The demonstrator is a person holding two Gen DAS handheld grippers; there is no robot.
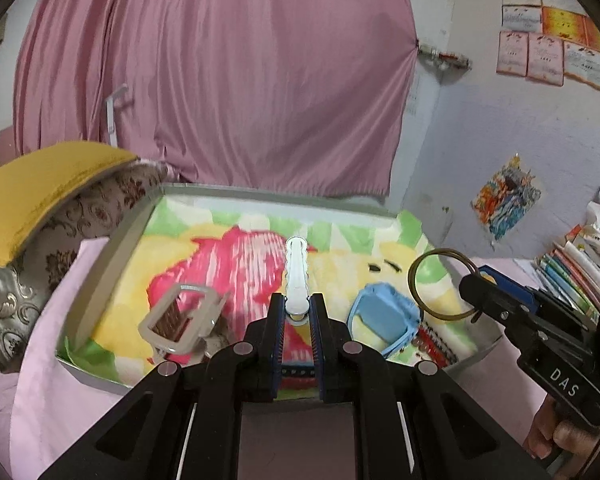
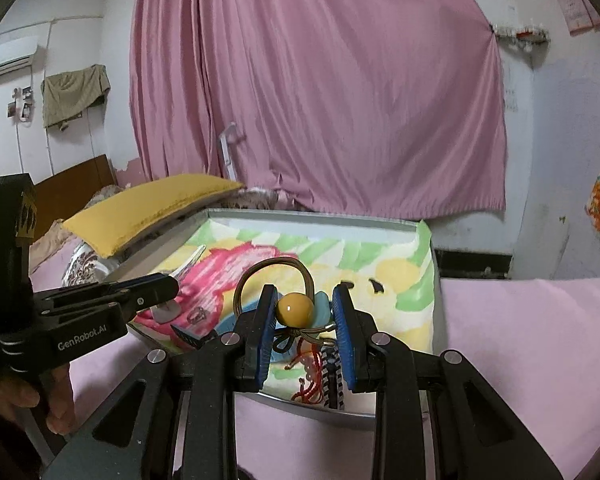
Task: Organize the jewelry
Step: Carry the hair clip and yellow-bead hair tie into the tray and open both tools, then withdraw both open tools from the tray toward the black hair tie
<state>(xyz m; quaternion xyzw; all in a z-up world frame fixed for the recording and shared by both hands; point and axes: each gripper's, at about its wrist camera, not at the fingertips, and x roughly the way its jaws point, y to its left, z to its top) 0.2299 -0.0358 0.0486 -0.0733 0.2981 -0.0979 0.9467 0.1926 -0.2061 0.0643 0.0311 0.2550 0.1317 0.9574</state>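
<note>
Over the tray: both grippers are lifted with one piece each; step looks like mid-sort.
Left gripper [image 1: 297,312]: jaws nearly closed, pinching the base of a white hair clip [image 1: 297,270] that sticks out ahead above the tray.
Right gripper [image 2: 304,312]: jaws part-open, touching a brown hair tie [image 2: 270,268] at its yellow bead [image 2: 296,310]; firm grip or not, cannot tell.
Next move: probably pick a free spot and set each down apart.
Tray [image 1: 100,264]: on the bed, lined with a cartoon cloth; holds a blue watch [image 1: 384,320], a clear rectangular clip [image 1: 180,322] and red cord [image 2: 314,378].
</note>
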